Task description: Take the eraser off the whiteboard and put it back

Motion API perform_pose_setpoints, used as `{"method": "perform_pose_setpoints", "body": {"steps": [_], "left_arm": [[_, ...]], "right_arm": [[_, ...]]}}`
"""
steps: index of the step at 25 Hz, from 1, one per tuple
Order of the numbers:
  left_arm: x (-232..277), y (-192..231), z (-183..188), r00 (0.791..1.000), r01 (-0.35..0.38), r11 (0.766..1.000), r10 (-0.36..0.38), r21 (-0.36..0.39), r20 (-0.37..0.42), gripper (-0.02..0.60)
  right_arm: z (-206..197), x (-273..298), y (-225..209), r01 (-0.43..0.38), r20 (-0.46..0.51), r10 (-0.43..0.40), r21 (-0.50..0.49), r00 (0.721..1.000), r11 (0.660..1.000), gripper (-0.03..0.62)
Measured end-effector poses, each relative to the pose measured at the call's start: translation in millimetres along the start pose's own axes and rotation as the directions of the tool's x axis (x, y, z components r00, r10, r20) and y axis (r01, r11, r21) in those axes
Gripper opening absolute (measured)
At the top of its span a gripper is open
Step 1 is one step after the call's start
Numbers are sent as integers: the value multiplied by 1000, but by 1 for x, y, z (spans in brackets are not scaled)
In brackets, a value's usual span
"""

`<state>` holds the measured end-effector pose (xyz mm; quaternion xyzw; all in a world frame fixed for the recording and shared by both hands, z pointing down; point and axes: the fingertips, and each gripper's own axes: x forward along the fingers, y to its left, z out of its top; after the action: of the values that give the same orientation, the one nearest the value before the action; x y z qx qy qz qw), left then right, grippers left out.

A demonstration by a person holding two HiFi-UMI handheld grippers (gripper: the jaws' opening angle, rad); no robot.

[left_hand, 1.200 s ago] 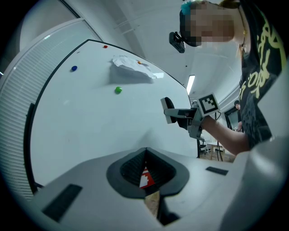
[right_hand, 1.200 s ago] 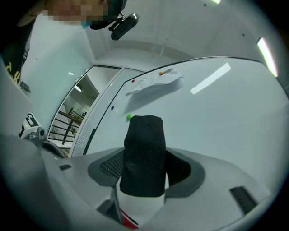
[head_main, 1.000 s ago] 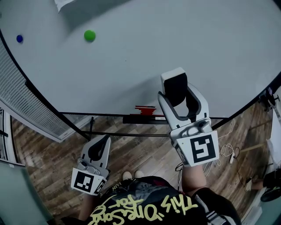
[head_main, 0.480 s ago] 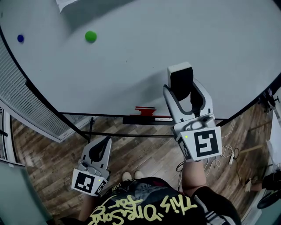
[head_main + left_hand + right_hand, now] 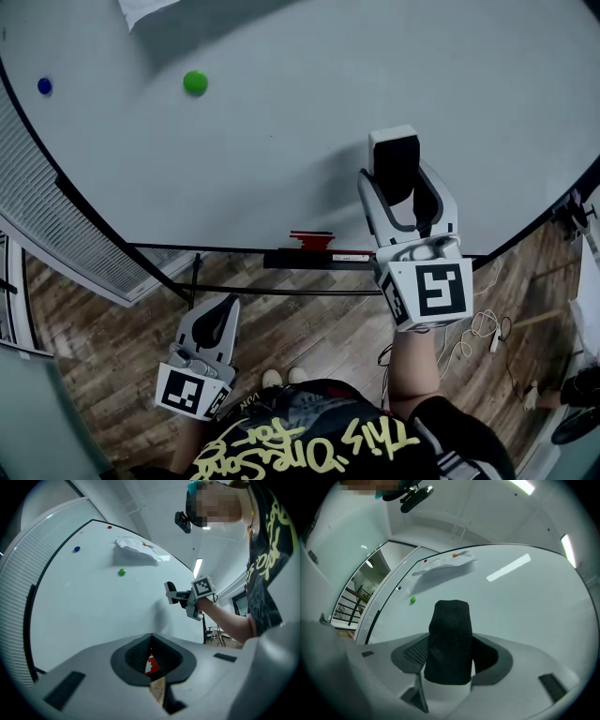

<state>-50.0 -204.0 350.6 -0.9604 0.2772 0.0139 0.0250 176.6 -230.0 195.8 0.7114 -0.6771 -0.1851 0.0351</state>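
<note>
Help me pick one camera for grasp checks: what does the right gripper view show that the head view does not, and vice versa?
Only the right gripper view: the black felt face of the eraser filling the gap between the jaws, a red magnet and an orange magnet on the paper, and a stair railing beyond the board.
Only the head view: the left gripper held low, the tray with a red item, and the wood floor.
Both: the right gripper shut on the eraser, the whiteboard, the green magnet and the blue magnet.
</note>
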Motion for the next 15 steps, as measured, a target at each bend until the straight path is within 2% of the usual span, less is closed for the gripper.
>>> {"method": "perform_pose_setpoints", "body": {"steps": [7, 15], "left_arm": [[0, 2, 1, 1000, 2, 1000, -2, 4, 14, 7], [-2, 5, -2, 1000, -4, 1000, 4, -1, -5, 7]], "right_arm": [[-4, 7, -7, 31, -15, -31, 4, 999, 1000, 259], [-12, 14, -14, 81, -46, -81, -6, 996, 997, 261]]}}
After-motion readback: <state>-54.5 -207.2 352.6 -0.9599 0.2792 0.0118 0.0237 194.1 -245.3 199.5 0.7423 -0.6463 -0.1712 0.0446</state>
